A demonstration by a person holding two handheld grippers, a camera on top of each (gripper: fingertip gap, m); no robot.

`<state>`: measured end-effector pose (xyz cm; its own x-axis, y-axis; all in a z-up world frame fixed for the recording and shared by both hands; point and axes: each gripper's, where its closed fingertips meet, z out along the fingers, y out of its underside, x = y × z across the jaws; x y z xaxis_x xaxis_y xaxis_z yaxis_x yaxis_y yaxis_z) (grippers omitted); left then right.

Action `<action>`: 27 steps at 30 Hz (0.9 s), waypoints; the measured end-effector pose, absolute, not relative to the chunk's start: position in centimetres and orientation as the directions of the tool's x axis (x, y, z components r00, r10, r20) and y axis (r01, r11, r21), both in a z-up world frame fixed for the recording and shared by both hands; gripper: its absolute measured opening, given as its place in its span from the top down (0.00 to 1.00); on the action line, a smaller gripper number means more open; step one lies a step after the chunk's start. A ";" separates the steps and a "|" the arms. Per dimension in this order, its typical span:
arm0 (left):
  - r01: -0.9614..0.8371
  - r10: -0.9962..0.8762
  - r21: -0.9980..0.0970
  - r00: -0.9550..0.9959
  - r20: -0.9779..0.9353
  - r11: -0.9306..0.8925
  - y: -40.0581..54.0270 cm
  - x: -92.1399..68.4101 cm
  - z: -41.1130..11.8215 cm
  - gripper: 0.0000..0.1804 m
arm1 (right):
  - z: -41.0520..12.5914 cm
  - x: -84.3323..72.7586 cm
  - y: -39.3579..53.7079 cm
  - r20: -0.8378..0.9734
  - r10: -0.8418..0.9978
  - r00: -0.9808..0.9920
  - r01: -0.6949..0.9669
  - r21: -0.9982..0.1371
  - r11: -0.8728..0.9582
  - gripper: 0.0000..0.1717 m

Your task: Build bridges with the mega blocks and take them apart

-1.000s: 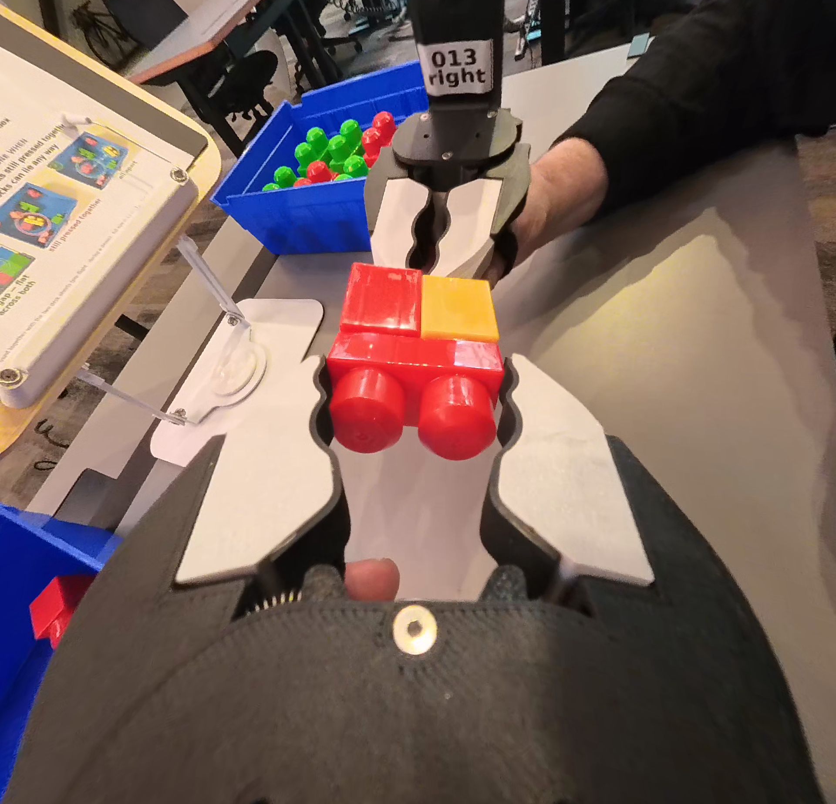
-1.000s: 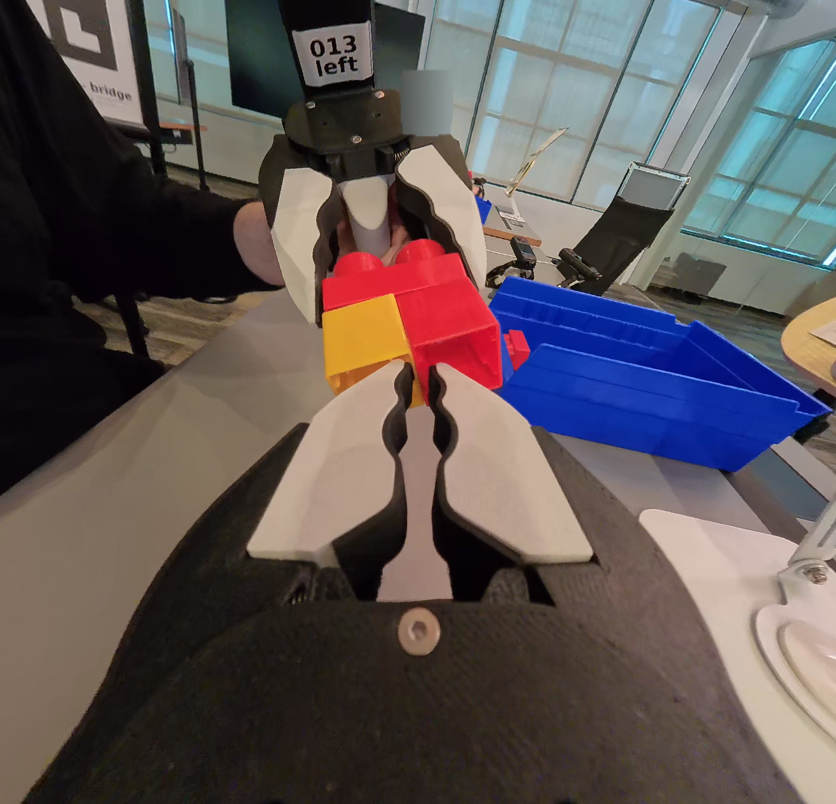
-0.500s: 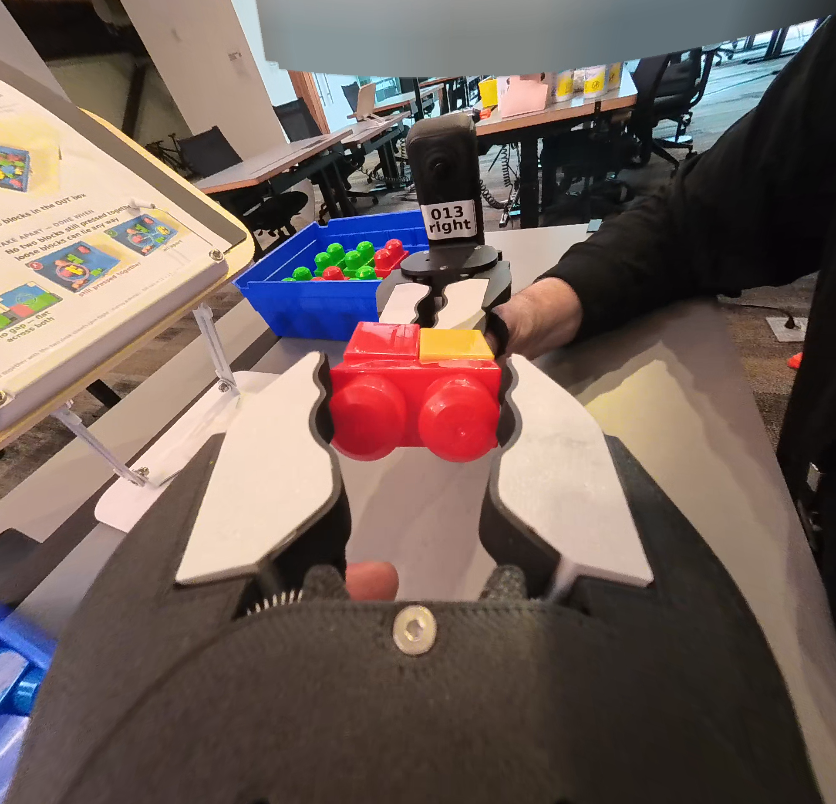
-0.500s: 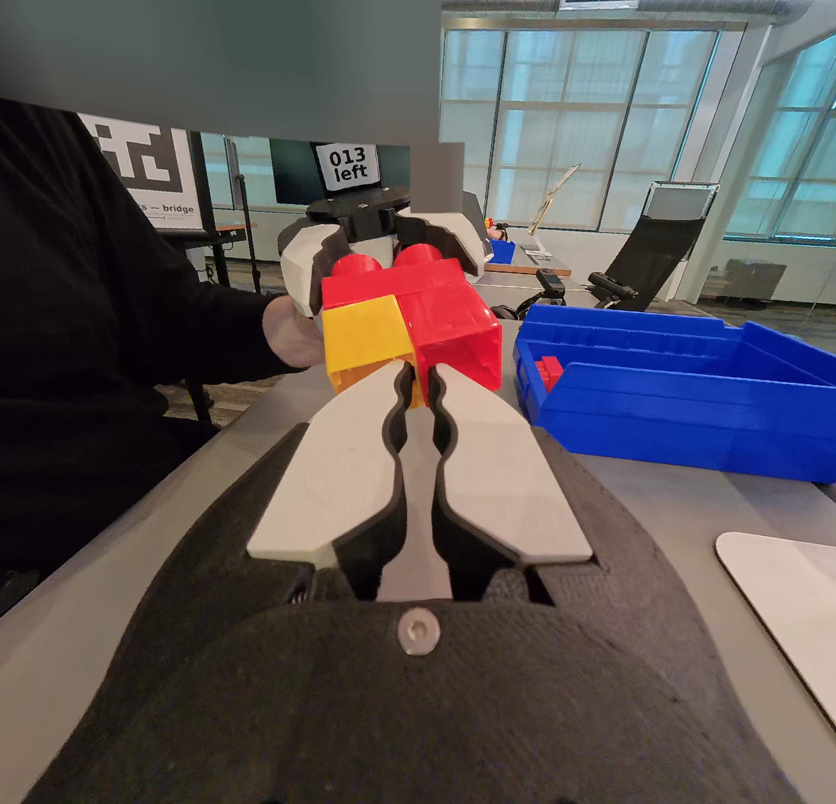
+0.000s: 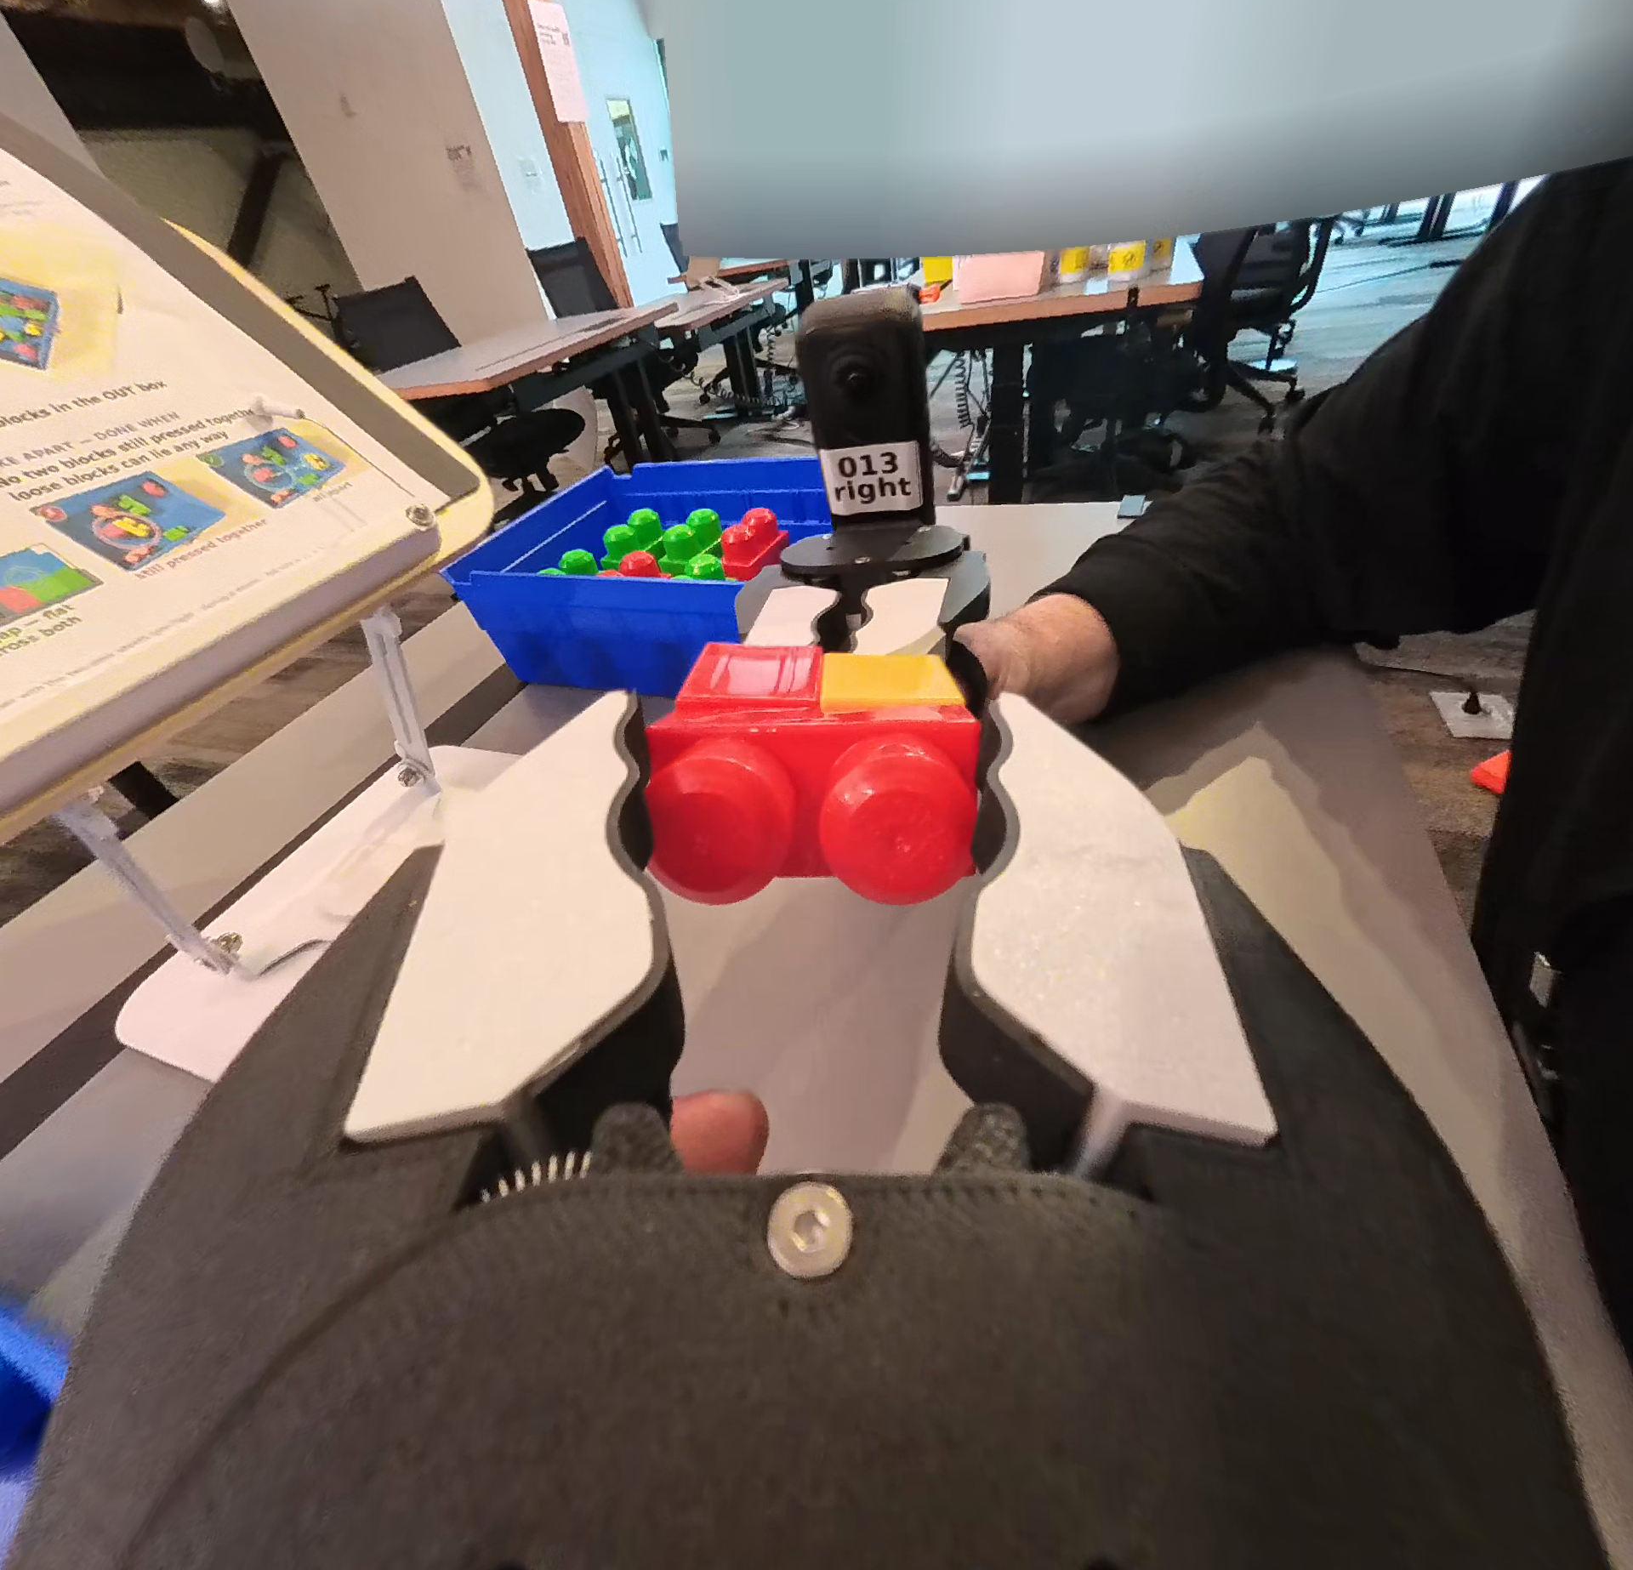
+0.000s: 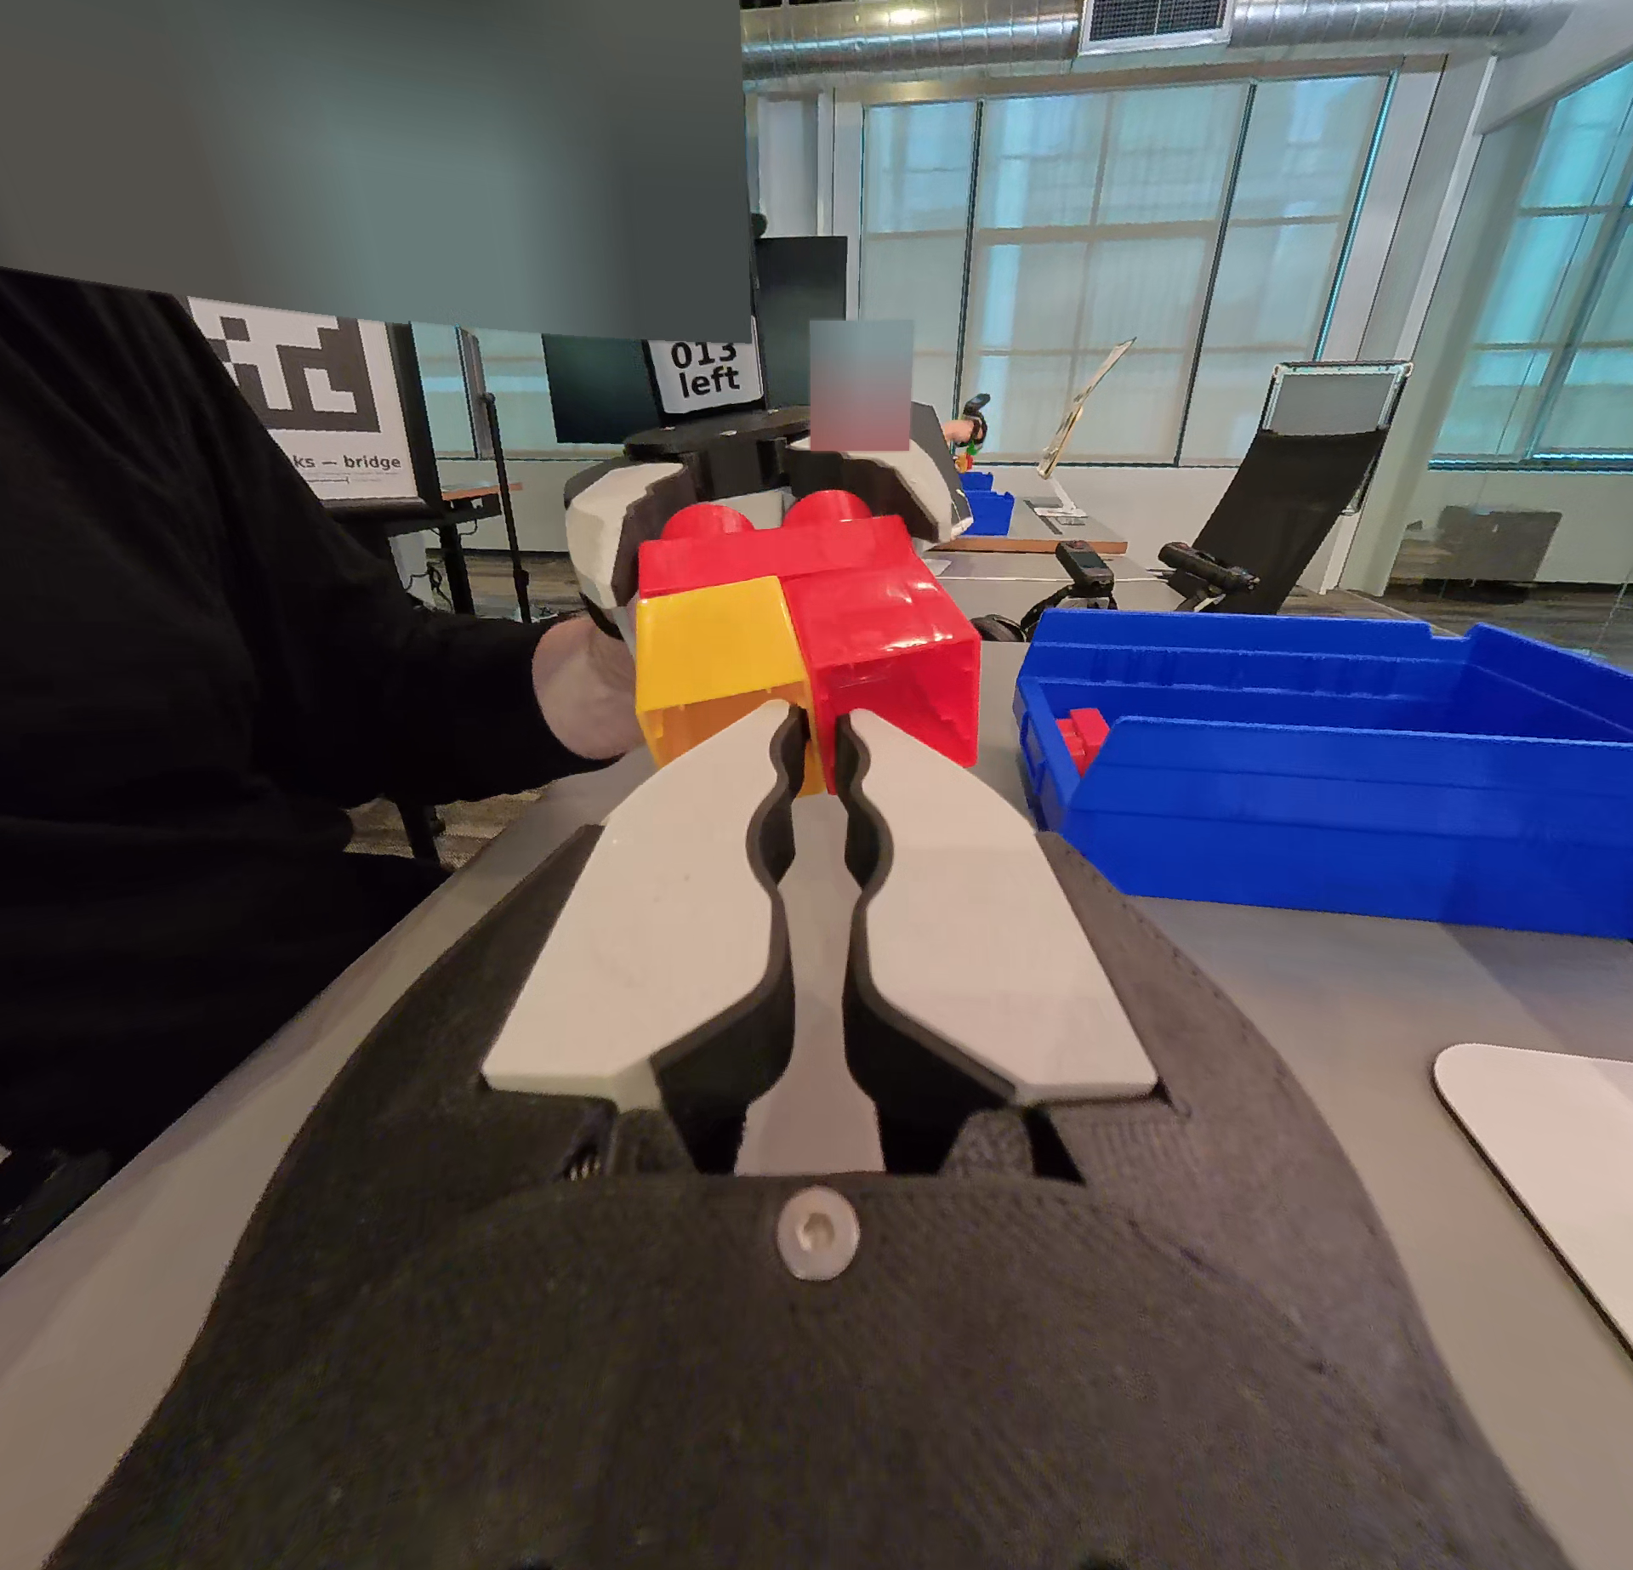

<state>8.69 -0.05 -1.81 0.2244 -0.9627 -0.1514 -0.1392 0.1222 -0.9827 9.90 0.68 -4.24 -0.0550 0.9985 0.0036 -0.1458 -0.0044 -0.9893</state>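
Note:
A block assembly hangs between my two grippers above the grey table [image 5: 1255, 821]. My left gripper [image 5: 813, 759] is shut on a red two-stud block [image 5: 808, 785], with a pad pressed on each end. A small red block [image 5: 751, 675] and a small yellow block [image 5: 888, 679] are joined to its far side. In the right wrist view the yellow block [image 6: 711, 644] and red block [image 6: 884, 635] show their hollow undersides. My right gripper [image 6: 817, 732] is shut on their two adjoining walls, one fingertip in each hollow. The left gripper [image 6: 769, 503] shows behind them.
A blue bin [image 5: 619, 617] with green and red blocks stands at the back left. An instruction board [image 5: 203, 503] on a clear stand is at the left. Another blue bin [image 6: 1325, 759] holds a red block [image 6: 1082, 732]. A person's black sleeve [image 5: 1325, 520] is at the right. Both grippers' tips are close together, under 4 cm apart.
Both grippers have risen and levelled out with the assembly between them; more of the room shows behind. Both grasps stay as they were.

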 end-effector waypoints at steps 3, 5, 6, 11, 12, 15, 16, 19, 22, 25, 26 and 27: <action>-0.132 -0.964 -0.984 0.223 -0.147 0.120 0.1 8.8 -1.8 0.61 | -4.3 10.0 0.8 -0.018 0.998 -0.061 -0.157 -0.987 -0.028 0.96; -0.125 -0.965 -0.985 0.220 -0.142 0.117 0.1 8.7 -1.8 0.61 | -4.3 10.0 0.8 -0.018 0.998 -0.059 -0.157 -0.987 -0.027 0.96; -0.113 -0.967 -0.987 0.216 -0.134 0.112 0.1 8.7 -1.7 0.61 | -4.2 10.0 0.7 -0.018 0.998 -0.061 -0.158 -0.987 -0.028 0.96; -0.099 -0.969 -0.989 0.212 -0.128 0.109 0.0 8.6 -1.7 0.61 | -4.2 9.9 0.6 -0.024 0.997 -0.069 -0.164 -0.986 -0.035 0.96; -0.099 -0.969 -0.989 0.213 -0.128 0.109 0.0 8.6 -1.7 0.61 | -4.1 10.0 0.6 -0.025 0.997 -0.069 -0.165 -0.986 -0.036 0.96; -0.092 -0.970 -0.990 0.210 -0.120 0.103 0.0 8.5 -1.8 0.60 | -4.0 10.0 0.6 -0.023 0.997 -0.069 -0.166 -0.986 -0.034 0.96; -0.092 -0.970 -0.991 0.210 -0.119 0.102 0.0 8.5 -1.8 0.60 | -4.0 9.9 0.5 -0.022 0.997 -0.068 -0.165 -0.986 -0.033 0.96; -0.089 -0.971 -0.991 0.211 -0.112 0.095 0.1 8.6 -1.9 0.59 | -4.0 9.9 0.5 -0.019 0.997 -0.069 -0.166 -0.986 -0.031 0.96; -0.095 -0.973 -0.992 0.209 -0.098 0.080 0.3 8.6 -2.3 0.57 | -3.9 10.0 0.5 -0.018 0.998 -0.064 -0.168 -0.985 -0.028 0.96; -0.094 -0.973 -0.993 0.213 -0.087 0.068 0.4 8.5 -2.6 0.57 | -3.8 10.0 0.6 -0.008 0.998 -0.058 -0.166 -0.986 -0.018 0.96; -0.094 -0.973 -0.994 0.214 -0.082 0.063 0.4 8.5 -2.8 0.57 | -3.8 10.1 0.6 -0.004 0.998 -0.056 -0.165 -0.986 -0.013 0.97; -0.093 -0.974 -0.994 0.214 -0.075 0.056 0.5 8.5 -2.9 0.56 | -3.8 10.1 0.6 -0.003 0.998 -0.055 -0.164 -0.986 -0.012 0.97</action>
